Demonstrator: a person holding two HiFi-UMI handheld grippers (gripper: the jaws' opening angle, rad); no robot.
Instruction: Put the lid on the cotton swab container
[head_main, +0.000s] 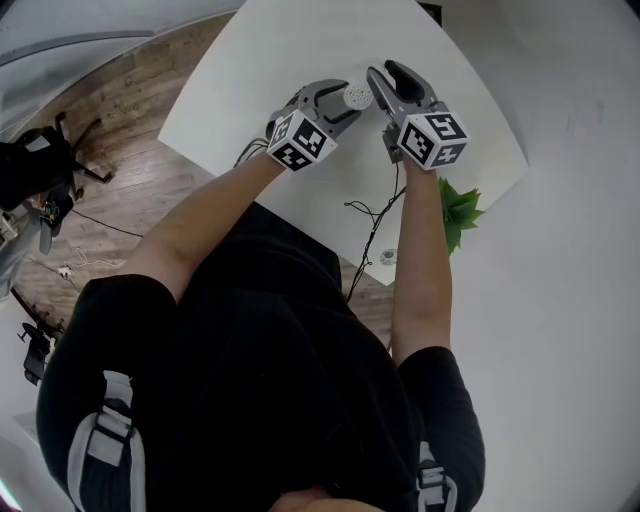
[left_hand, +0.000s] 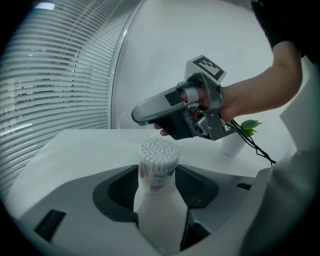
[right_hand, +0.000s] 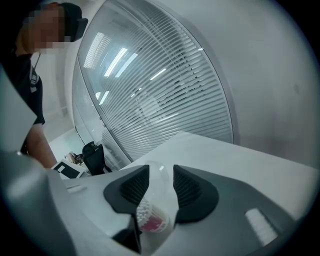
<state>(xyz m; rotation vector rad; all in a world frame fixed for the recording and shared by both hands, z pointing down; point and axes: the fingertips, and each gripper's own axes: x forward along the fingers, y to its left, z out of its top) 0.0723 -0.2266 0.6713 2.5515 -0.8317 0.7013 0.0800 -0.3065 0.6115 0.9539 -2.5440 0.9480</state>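
Observation:
The cotton swab container, a clear tub packed with white swabs, stands upright on the white table. My left gripper is closed round its body; in the left gripper view the container sits between both pads with its open top showing. My right gripper hovers just beyond and above the container, and it holds the clear lid between its pads. Through that lid the container shows below. In the left gripper view the right gripper hangs over the swabs.
A small green plant in a white pot stands at the table's near right edge. A black cable runs over that edge. A glass wall with blinds curves behind the table. Wooden floor and a black chair lie to the left.

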